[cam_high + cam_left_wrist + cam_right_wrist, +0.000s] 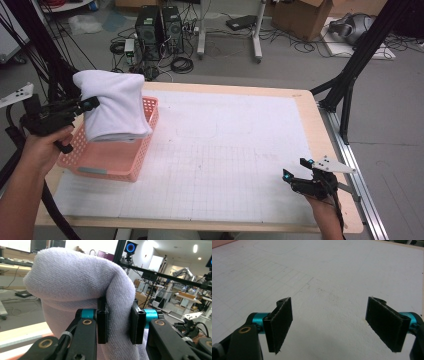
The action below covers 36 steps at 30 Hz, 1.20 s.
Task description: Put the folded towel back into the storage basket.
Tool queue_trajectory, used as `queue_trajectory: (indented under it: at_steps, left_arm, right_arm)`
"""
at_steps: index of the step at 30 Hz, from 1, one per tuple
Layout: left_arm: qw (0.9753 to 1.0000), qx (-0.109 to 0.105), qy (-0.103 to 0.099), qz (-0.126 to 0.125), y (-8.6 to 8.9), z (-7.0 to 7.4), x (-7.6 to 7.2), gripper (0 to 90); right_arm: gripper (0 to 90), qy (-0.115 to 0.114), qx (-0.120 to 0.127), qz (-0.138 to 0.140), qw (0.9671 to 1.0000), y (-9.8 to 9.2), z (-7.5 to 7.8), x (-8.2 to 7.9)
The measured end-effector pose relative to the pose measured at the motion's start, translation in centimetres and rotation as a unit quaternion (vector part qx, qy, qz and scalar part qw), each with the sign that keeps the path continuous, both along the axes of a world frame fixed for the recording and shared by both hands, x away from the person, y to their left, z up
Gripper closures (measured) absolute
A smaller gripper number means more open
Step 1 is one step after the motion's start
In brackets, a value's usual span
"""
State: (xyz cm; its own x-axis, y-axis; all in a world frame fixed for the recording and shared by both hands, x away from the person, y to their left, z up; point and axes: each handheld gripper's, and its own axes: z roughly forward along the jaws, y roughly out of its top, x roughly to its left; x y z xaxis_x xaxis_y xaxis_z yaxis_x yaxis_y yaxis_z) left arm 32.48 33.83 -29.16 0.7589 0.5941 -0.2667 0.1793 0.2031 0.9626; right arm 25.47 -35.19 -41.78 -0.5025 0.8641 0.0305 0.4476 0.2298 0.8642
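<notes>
The left hand-held gripper has the towel up in the air, jaws clamped on a thick fold of white terry. From its own camera you see the cloth bulging over and between the two black pads, squeezed tight. The towel hangs from that grip, folded into a soft bundle, right above the pink basket, which sits just below and ahead of the gripper, at the table's left edge. I cannot tell whether its lower edge brushes the basket or hangs clear.

So where does that leave the job? My read: the towel is gripped and lifted, and it is either on its way into the basket or coming out of it. The stills alone don't say which. If it's going in, what remains is lowering and letting go.

The right hand-held gripper is well apart from all this, low over the white gridded mat at the near right corner, jaws spread wide with nothing between them. Its pads stand open over bare mat.

Writing? None that can be read. The basket has a grey strip on its near wall, possibly a label, too small to make out. The mat has faint pencil-like outlines ahead of the right gripper, no letters.
</notes>
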Motion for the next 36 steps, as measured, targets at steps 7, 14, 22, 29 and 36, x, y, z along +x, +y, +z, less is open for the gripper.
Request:
queue_trajectory:
  at_steps: [7,14,22,29,36]
  left_arm:
    - [0.9998,0.006,0.017,0.006,1.6,-0.8,0.1,72.6]
    - [0.9991,0.009,0.038,0.015,2.8,-2.1,0.5,72.6]
    - [0.9978,0.025,0.061,0.011,3.3,-3.5,1.0,72.4]
    - [0.9963,0.037,0.078,0.004,3.2,-4.6,1.6,72.2]
    - [0.9942,0.055,0.093,-0.002,3.0,-5.6,2.1,72.0]
  right_arm:
    - [20.5,0.002,-0.002,0.002,1.0,0.2,-0.1,0.0]
    - [20.6,0.002,-0.005,0.003,1.0,0.3,-0.1,0.1]
    - [20.5,0.003,-0.009,0.003,1.0,0.4,-0.2,0.1]
    - [20.5,0.005,-0.01,0.002,0.9999,0.4,-0.3,0.2]
    - [20.6,0.007,-0.013,0.002,0.9999,0.5,-0.3,0.2]
